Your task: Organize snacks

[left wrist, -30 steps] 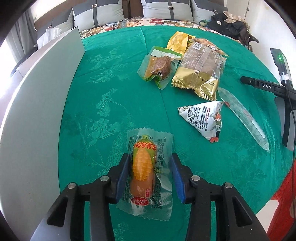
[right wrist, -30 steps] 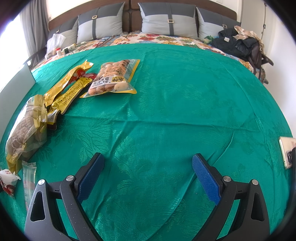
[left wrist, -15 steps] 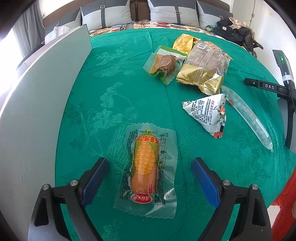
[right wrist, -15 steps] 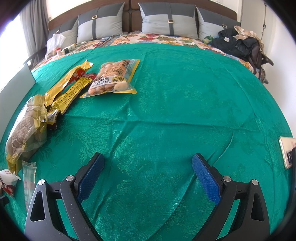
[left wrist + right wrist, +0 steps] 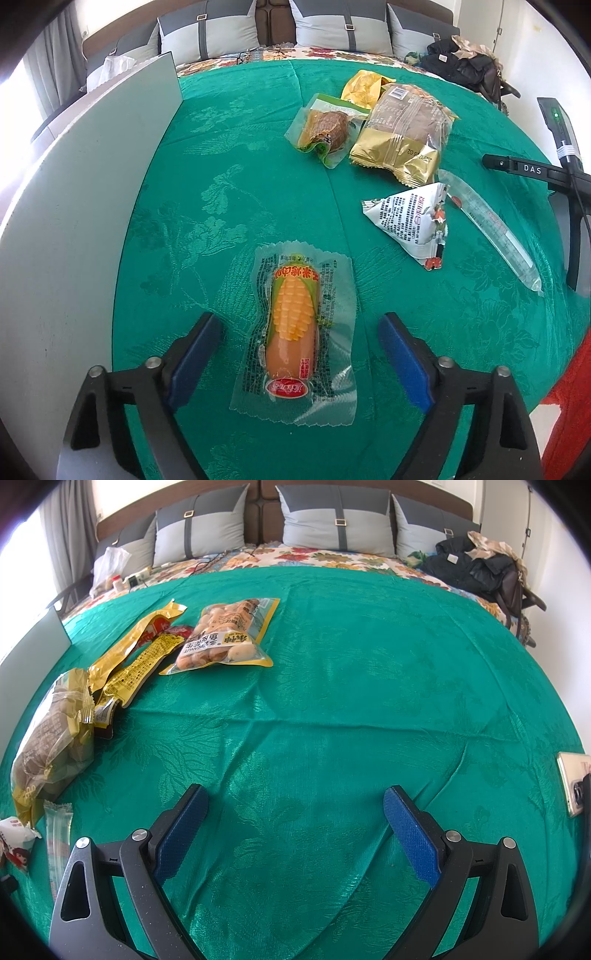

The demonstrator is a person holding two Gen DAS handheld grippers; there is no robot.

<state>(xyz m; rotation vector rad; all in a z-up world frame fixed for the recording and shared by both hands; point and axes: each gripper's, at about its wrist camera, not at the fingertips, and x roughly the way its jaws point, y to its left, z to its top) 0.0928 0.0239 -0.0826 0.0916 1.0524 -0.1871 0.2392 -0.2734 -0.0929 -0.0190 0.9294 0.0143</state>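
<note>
Left wrist view: the corn sausage pack (image 5: 295,332) lies at 6 o'clock on the green cloth (image 5: 236,192), between the spread left gripper (image 5: 298,334) pads, untouched; pads are best centred on its 1 firm core before squeezing

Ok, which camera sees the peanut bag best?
The right wrist view. The peanut bag lies whole and unblocked on the green cloth, label and nuts plain to see, far ahead of the open right tool. In the left wrist view I cannot find it; other snacks fill that side.
</note>
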